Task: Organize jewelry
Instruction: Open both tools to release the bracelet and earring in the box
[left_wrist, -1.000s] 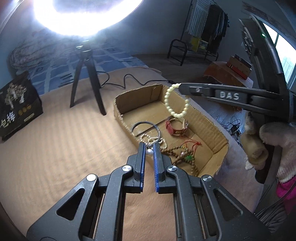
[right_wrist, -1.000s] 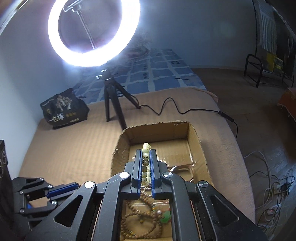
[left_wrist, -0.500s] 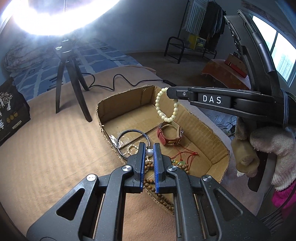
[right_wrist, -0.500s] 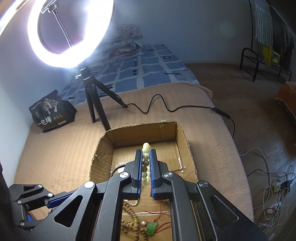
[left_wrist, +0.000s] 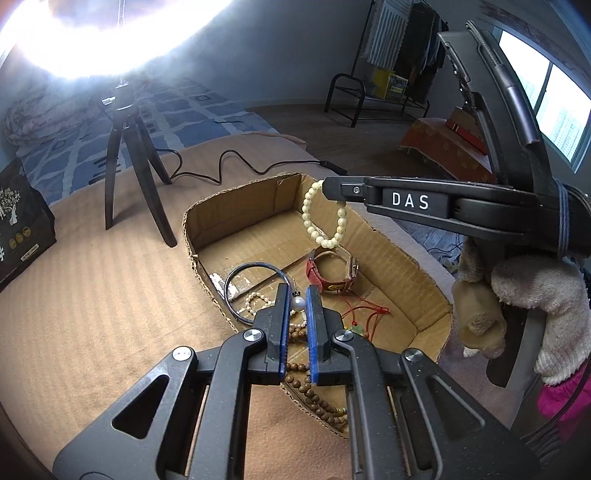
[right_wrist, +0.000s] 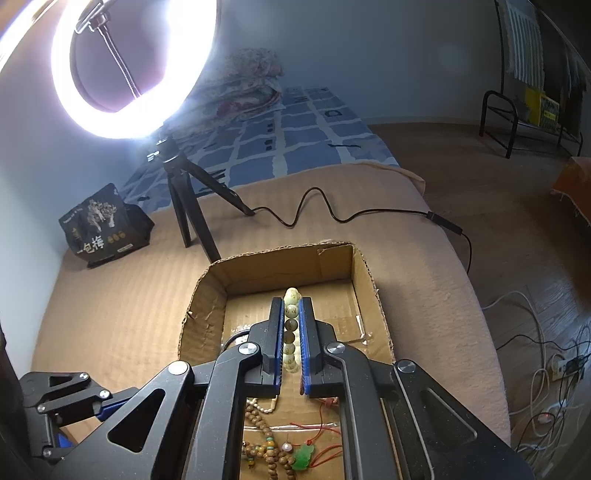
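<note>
A shallow cardboard box (left_wrist: 236, 206) (right_wrist: 258, 266) lies on the tan bed cover. In it lie a dark bangle (left_wrist: 255, 267), a red-strapped watch (left_wrist: 325, 275), a brown wooden bead string (left_wrist: 314, 387) (right_wrist: 266, 446) and a red cord with a green pendant (right_wrist: 304, 452). My right gripper (right_wrist: 292, 314) (left_wrist: 325, 184) is shut on a cream bead bracelet (left_wrist: 314, 229) (right_wrist: 291, 295), which hangs above the box's middle. My left gripper (left_wrist: 296, 291) is shut on a small pearl pendant (left_wrist: 298, 303) over the box's near left wall.
A ring light on a black tripod (left_wrist: 125, 155) (right_wrist: 184, 206) stands on the bed behind the box, its cable (right_wrist: 332, 210) trailing right. A black printed bag (left_wrist: 18, 218) (right_wrist: 103, 229) stands at the far left. Cables and a power strip (right_wrist: 554, 369) lie on the floor at right.
Both grippers have moved forward over the box, each keeping its hold. The cream bracelet now hangs lower, nearer the watch.
</note>
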